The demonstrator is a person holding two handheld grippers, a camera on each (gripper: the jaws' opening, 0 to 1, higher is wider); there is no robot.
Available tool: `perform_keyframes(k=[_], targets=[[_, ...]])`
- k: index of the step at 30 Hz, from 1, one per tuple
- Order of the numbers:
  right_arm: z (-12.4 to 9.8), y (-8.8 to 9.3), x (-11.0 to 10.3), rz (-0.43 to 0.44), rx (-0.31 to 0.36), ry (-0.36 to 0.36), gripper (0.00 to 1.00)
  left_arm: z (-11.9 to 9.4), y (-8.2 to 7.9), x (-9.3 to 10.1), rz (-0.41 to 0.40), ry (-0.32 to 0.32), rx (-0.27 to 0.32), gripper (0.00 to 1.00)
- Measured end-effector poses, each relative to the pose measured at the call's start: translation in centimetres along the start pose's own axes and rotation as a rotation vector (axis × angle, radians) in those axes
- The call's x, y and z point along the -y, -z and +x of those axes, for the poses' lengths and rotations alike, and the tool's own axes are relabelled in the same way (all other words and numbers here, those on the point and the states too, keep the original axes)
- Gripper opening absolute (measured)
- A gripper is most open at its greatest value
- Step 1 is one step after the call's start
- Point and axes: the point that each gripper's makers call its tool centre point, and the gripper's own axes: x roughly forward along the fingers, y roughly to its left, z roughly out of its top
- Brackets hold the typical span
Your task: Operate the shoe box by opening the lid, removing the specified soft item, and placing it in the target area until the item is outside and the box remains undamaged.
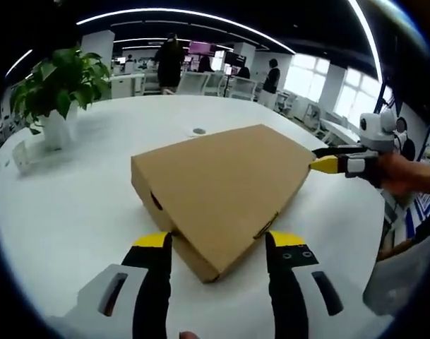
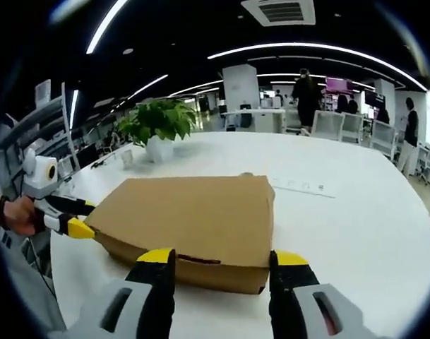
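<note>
Flat brown cardboard shoe box (image 1: 222,191), lid closed, lies on the round white table (image 1: 80,212). My left gripper (image 1: 218,244) is spread wide around its near corner, gripping nothing. My right gripper (image 2: 222,263) gapes wide at another edge, empty too. Potted green plant (image 2: 158,127) stands behind.

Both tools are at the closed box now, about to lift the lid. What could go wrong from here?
1. The shoe box lies loose on the smooth white table; prying could slide it rather than open the lid.
2. The left tool straddles a corner; squeezing there may crush the cardboard.
3. The right tool sits at the front edge; lifting unevenly against the other could tear the lid.
</note>
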Motion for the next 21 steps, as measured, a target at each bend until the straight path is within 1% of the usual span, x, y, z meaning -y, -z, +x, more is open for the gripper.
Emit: perform_keyframes(k=[1, 8, 15, 21], targets=[[0.0, 0.0, 0.1, 0.004, 0.001, 0.006, 0.49, 0.0, 0.0, 0.0, 0.01, -0.003, -0.003, 0.54], [-0.2, 0.0, -0.3, 0.015, 0.002, 0.023, 0.47, -0.5, 0.2, -0.1, 0.004, -0.002, -0.001, 0.51], [-0.7, 0.6, -1.6, 0.029, 0.006, 0.031, 0.45, -1.7, 0.9, -0.6, 0.001, -0.013, -0.003, 0.47], [-1.0, 1.0, -3.1, 0.053, 0.004, 0.034, 0.41, -3.1, 1.8, -1.1, -0.001, -0.019, -0.013, 0.47]])
